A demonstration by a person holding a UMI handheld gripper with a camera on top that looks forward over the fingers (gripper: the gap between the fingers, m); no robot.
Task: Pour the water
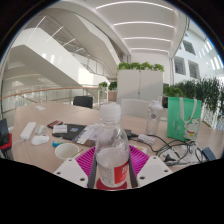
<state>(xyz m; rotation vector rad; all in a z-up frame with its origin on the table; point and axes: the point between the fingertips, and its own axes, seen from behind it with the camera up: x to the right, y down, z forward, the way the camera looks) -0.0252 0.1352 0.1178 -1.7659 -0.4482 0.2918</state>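
**Holding a water bottle upright over a cluttered table**

Item: bottle, clear plastic, standing upright between the two fingers of the gripper. Cap white or pale, neck narrow, shoulders rounded, body ribbed. A red label wraps the lower part. The upper body is see-through, and the room shows through it; the water level cannot be read.

Grip: the pink pads lie on either side of the bottle's lower body, and both appear to press against its sides, with no gap visible. The bottle's base is hidden low between the fingers, so whether it rests on anything cannot be told.

Setting: a pale table stretches beyond the fingers. On it, to the left of the bottle, are a small white bowl with a teal rim, a white mouse-like object and a dark flat item. To the right, black cables lie coiled near a green bag standing upright. Further back are a dark chair, a pale cabinet topped with green plants, and a white staircase in a bright hall.
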